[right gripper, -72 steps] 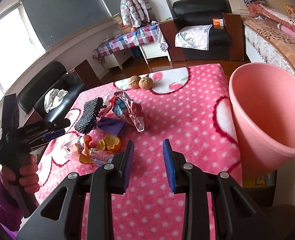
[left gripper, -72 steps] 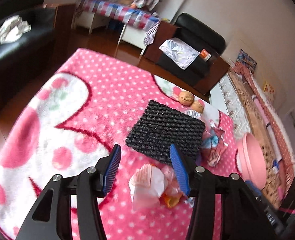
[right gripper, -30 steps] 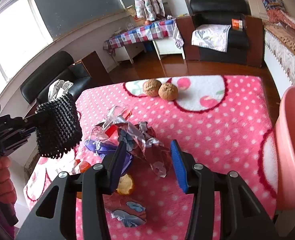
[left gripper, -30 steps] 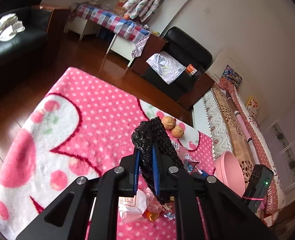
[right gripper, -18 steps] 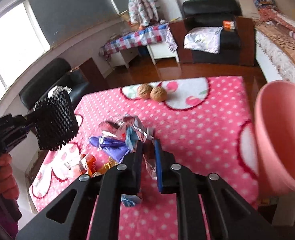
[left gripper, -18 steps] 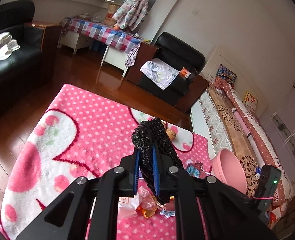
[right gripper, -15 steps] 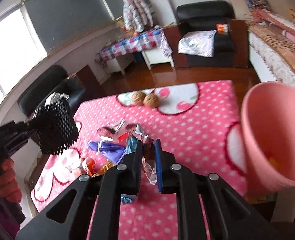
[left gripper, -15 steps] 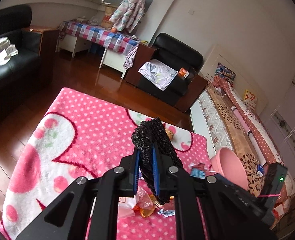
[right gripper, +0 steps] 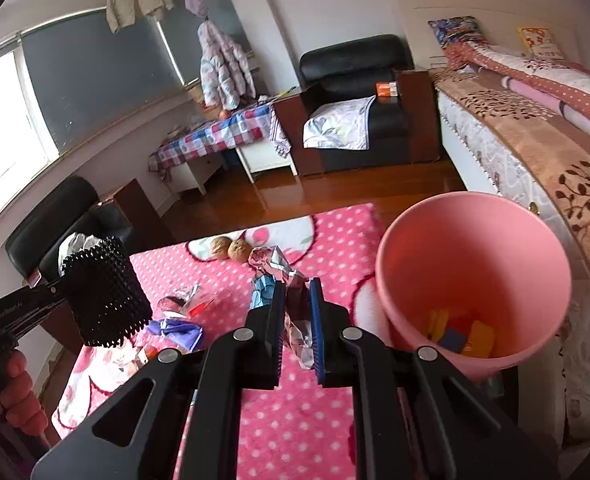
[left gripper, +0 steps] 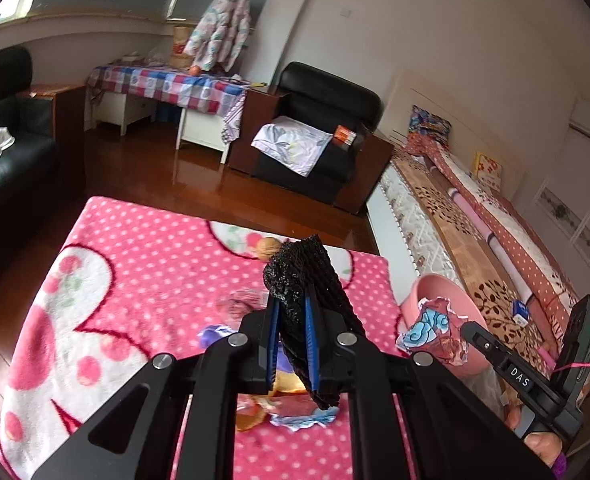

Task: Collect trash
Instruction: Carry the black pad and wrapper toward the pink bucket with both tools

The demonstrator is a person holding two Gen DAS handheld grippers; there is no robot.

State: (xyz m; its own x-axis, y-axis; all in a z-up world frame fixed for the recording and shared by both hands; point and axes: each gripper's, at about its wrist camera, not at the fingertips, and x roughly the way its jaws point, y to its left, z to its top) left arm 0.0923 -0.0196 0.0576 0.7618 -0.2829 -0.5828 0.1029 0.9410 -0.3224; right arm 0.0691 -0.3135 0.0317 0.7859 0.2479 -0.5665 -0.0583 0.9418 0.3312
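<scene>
**A:** How many grippers, and what are the jaws doing?

**B:** Two. The left gripper (left gripper: 291, 340) has its jaws pinching one black foam net sleeve (left gripper: 303, 280), which stands up between the blue pads above the counter. The right gripper (right gripper: 297, 316) has its jaws clamped on one crumpled foil wrapper (right gripper: 277, 266), silver inside and blue-patterned outside, lifted off the counter near its right edge.

**A:** And the bin?

**B:** One pink bin (right gripper: 471, 216), just off the right edge of the counter, beside the bed (right gripper: 535, 140). A few coloured scraps, yellow, orange and blue, lie at its bottom; I cannot count them exactly.

**A:** What is left on the counter?

**B:** The counter (right gripper: 295, 420) wears a pink dotted cover. At its far edge sit two walnuts (right gripper: 231, 248), touching each other. Toward the left edge there is one red-and-silver wrapper (right gripper: 183, 302), one purple wrapper (right gripper: 179, 330), and some orange peel (left gripper: 251, 416) with more scraps close to the near edge, too jumbled to count.

**A:** Any writing?

**B:** From the left wrist view, the right gripper's handle shows "DAS" (left gripper: 520, 376). The label on the left gripper's side in the other view is too blurred to read.
</scene>
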